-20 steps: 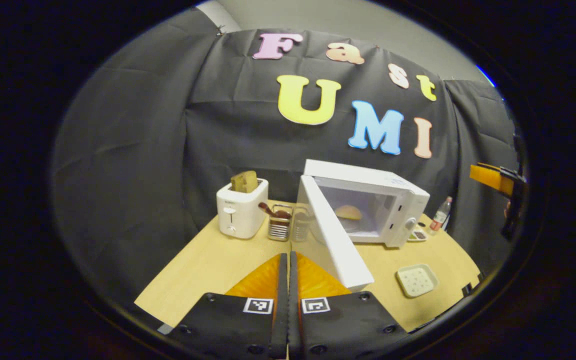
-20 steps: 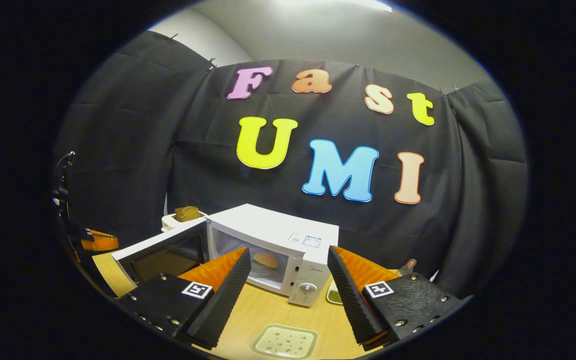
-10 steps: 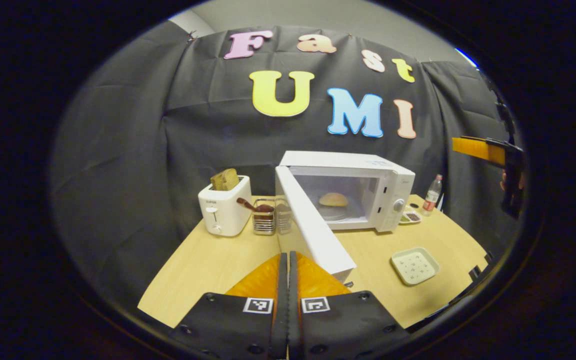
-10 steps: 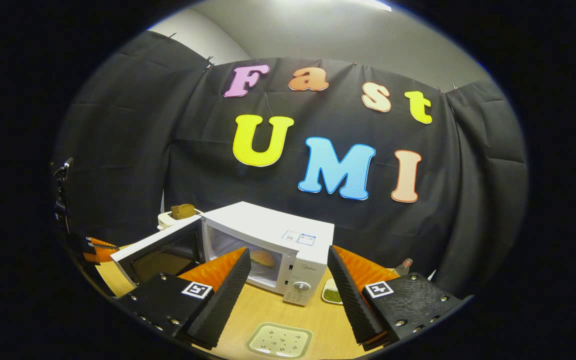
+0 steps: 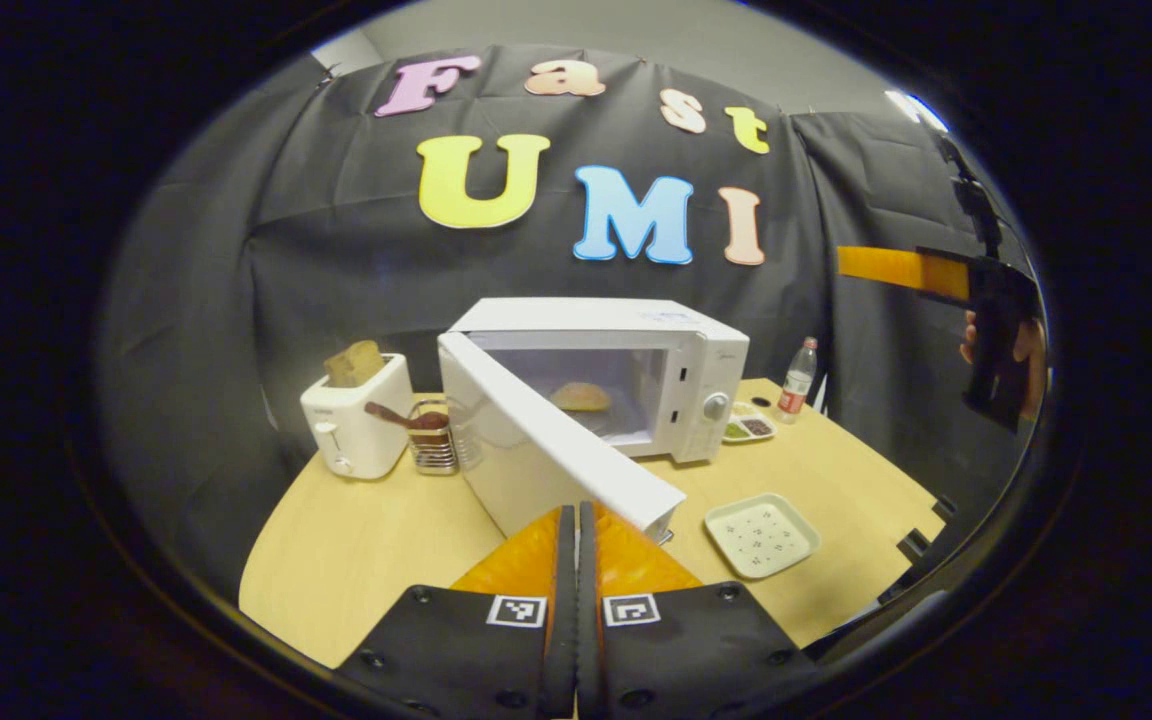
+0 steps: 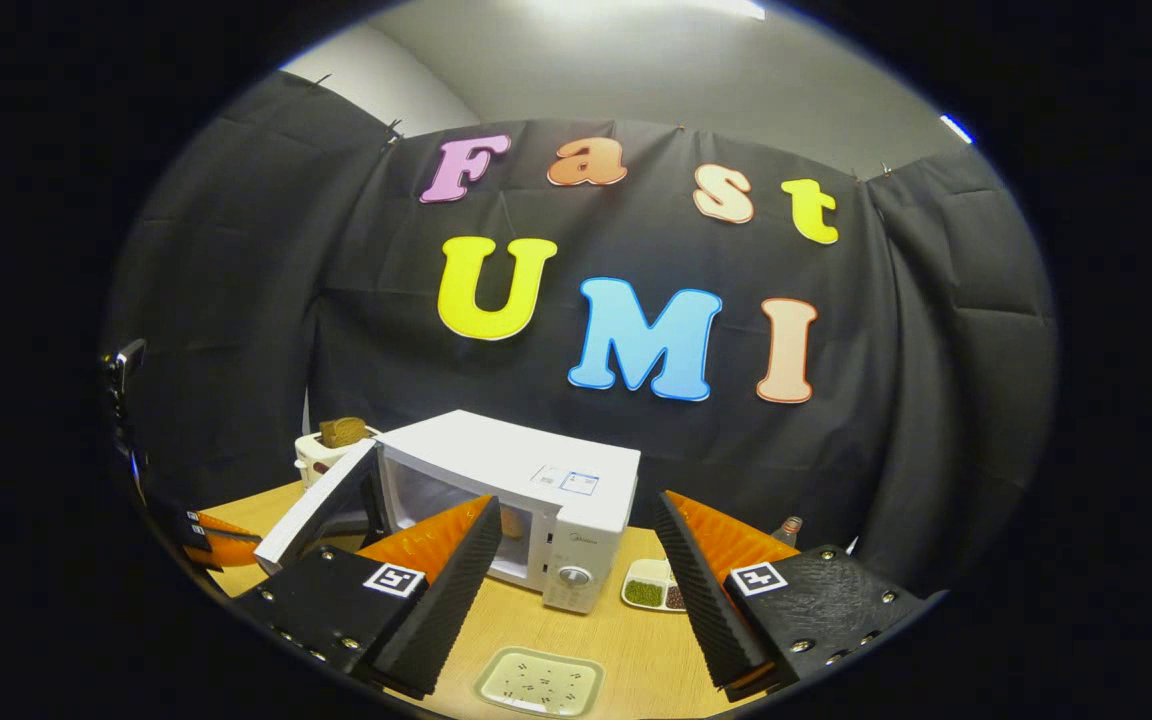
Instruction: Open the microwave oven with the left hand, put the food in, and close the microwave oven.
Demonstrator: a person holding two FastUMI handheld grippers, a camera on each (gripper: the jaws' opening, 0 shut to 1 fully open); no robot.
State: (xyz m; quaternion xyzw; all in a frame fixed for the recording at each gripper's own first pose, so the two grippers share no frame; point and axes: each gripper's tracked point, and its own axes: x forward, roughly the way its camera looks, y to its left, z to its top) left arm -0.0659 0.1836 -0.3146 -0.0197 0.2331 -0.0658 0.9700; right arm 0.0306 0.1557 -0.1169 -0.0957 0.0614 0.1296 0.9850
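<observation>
Bun [image 6: 509,520] inside the microwave [image 6: 526,480] half hidden behind 1 finger [image 6: 436,560] of the right gripper [image 6: 576,585].

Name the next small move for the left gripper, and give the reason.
Probably push the microwave door toward shut. The bun already sits inside the microwave, the door stands partly open, and the left gripper, jaws closed, is just behind the door's free edge. The right gripper hangs back, jaws open and empty.

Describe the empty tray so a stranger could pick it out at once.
Start at the white microwave on the wooden table. In front of its control panel, near the table's front edge, lies the tray. It is pale, square and empty, with dark specks, unlike the smaller dish of food beside the microwave.
</observation>
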